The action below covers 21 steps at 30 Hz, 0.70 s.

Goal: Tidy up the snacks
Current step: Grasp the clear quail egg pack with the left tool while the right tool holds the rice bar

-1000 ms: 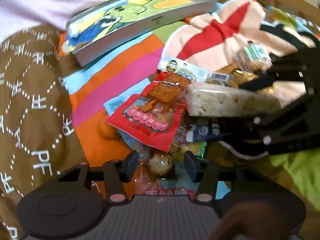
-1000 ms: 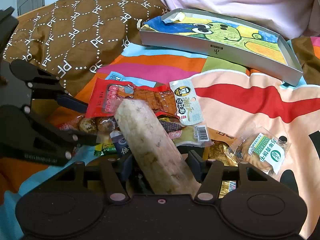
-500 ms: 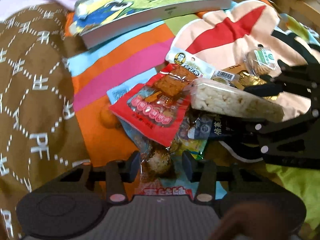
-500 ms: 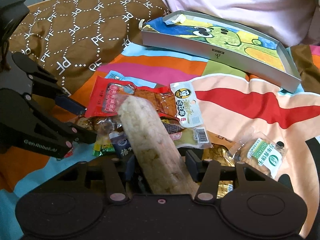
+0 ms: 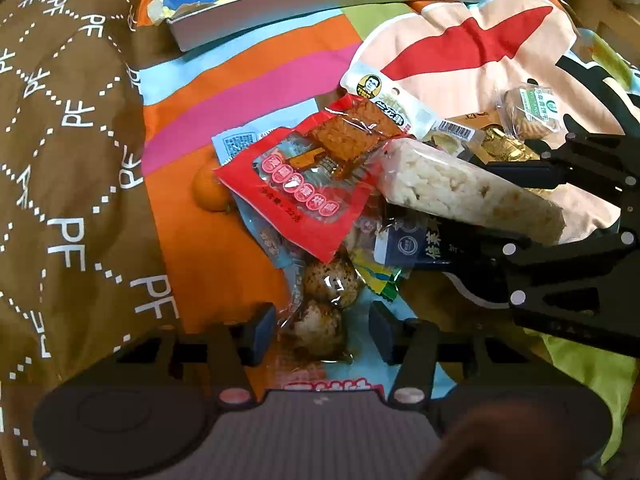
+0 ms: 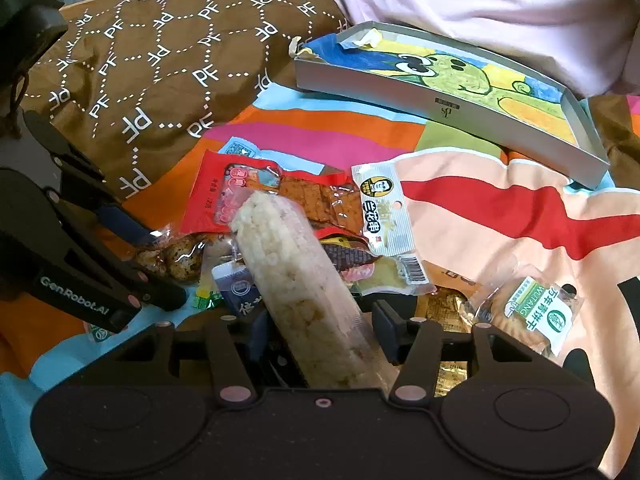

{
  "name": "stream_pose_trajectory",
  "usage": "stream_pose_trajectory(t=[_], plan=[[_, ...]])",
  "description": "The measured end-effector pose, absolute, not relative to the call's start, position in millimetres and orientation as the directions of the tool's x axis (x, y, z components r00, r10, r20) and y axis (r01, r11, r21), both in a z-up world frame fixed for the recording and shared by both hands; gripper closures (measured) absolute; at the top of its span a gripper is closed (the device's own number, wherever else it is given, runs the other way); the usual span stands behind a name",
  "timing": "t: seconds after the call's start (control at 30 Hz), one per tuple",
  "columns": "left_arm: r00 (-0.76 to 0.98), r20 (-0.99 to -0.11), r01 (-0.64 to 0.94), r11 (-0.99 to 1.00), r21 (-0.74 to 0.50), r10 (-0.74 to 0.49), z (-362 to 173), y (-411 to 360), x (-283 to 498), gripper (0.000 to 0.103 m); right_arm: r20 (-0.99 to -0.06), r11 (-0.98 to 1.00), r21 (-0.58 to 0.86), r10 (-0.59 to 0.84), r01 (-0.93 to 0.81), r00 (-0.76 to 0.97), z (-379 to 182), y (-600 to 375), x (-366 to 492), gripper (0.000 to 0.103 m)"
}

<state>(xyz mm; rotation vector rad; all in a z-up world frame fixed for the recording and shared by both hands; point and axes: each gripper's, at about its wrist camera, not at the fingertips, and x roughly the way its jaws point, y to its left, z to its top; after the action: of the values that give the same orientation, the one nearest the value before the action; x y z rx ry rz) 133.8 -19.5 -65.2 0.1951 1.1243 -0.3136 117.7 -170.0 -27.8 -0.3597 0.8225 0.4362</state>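
A heap of snack packets lies on a striped blanket. My left gripper [image 5: 322, 332] is shut on a clear pack of speckled eggs [image 5: 326, 300] at the near edge of the heap; it also shows at the left in the right wrist view [image 6: 168, 266]. My right gripper [image 6: 320, 332] is shut on a long puffed-rice bar [image 6: 288, 264] in clear wrap, held tilted above the pile. In the left wrist view that bar [image 5: 460, 188] juts in from the right gripper [image 5: 480, 216]. A red tofu packet [image 5: 296, 196] lies over part of the egg pack.
A grey tray [image 6: 400, 96] with a cartoon drawing inside lies beyond the heap. A white packet [image 6: 384, 208], a green-label biscuit [image 6: 532, 312], gold packets [image 6: 444, 308], a dark blue packet [image 5: 408, 244] and a tangerine [image 5: 208, 192] lie around. A brown quilt [image 5: 60, 160] rises at left.
My left gripper has drawn back with the egg pack, and a second egg now shows from under the red packet. The right gripper still holds the rice bar, shifted slightly.
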Motion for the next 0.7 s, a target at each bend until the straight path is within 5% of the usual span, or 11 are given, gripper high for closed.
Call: stream_pose_trajectory(t=[0.33, 0.7], plan=[[0.333, -0.929, 0.231, 0.969, -0.086, -0.162, -54.2, -5.4, 121.6, 0.057, -0.693, 0.723, -0.447, 0.091, -0.526, 0.715, -33.5, -147.2, 90.9, 0.066], [0.397, -0.894, 0.161, 0.974, -0.157, -0.209, -30.1, 11.1, 101.8, 0.058, -0.645, 0.658, -0.551, 0.055, -0.514, 0.762, -34.8, -142.2, 76.3, 0.071]])
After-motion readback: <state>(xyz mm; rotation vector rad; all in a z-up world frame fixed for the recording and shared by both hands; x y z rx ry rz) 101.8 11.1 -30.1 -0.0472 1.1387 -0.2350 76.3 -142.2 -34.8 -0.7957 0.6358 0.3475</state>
